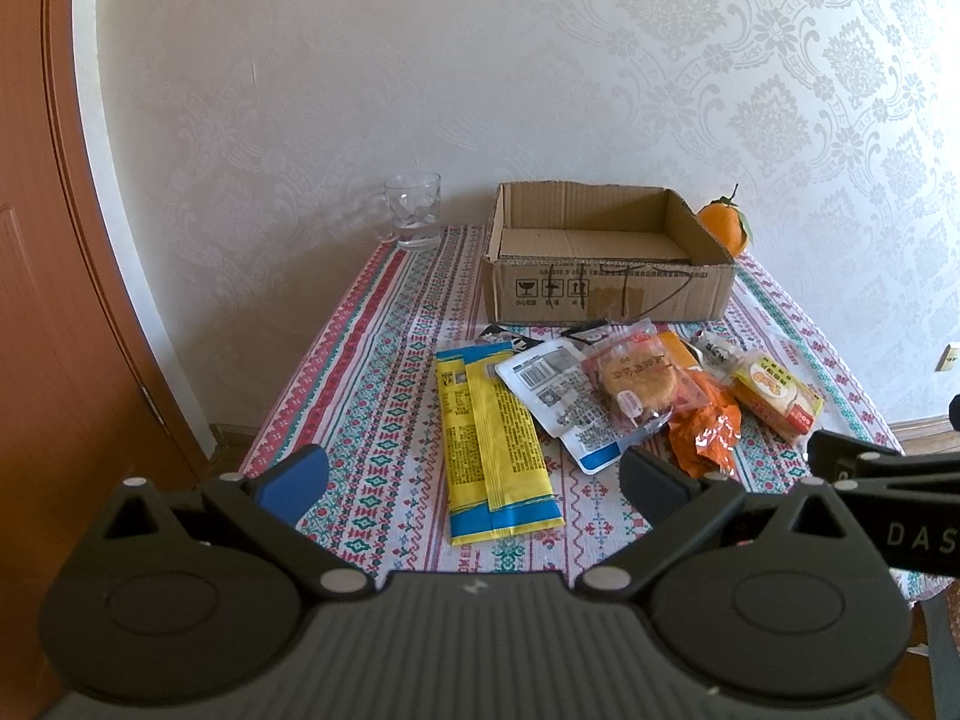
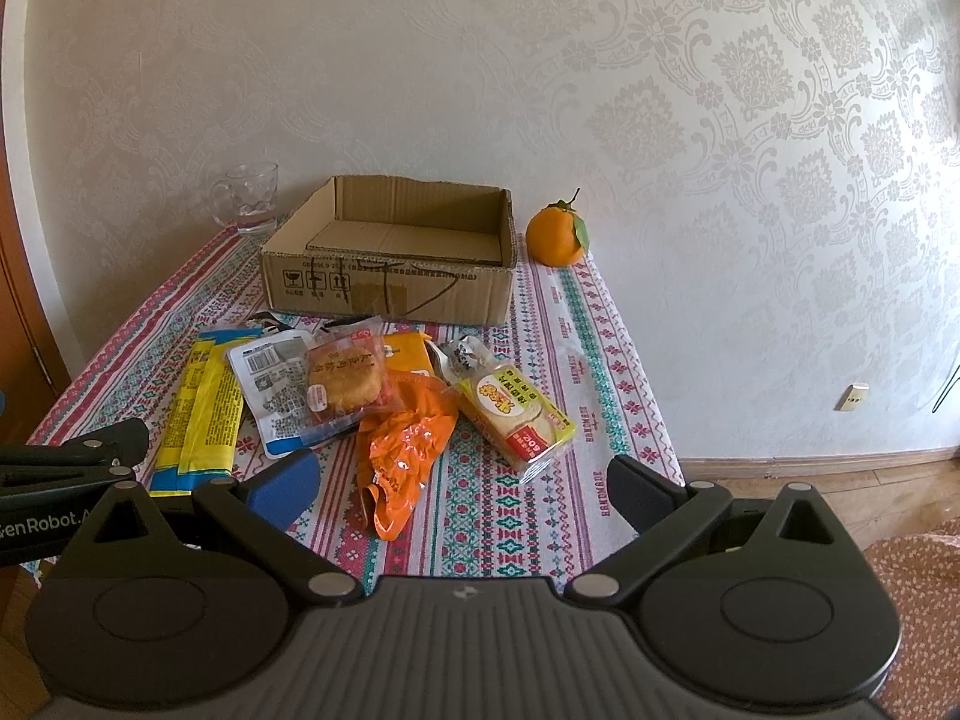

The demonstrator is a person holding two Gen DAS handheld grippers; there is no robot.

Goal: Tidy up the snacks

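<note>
Left hand-held gripper (image 1: 474, 480) jaws spread wide, right hand-held gripper (image 2: 465, 489) likewise, side by side

A clear glass mug (image 1: 413, 220) and an orange with leaves (image 1: 725, 225) stand at the back of a bench covered by a patterned cloth (image 1: 372, 396), against a pale embossed wall (image 1: 420, 60), beside a wooden door (image 1: 54, 300).

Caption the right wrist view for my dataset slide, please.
Open right gripper hovers before snack packets and an empty cardboard box on a patterned tablecloth.

Patterned table (image 1: 384, 396) bears box (image 1: 606, 294), mug (image 1: 413, 213), orange (image 1: 723, 225), snacks (image 1: 636, 390).
</note>
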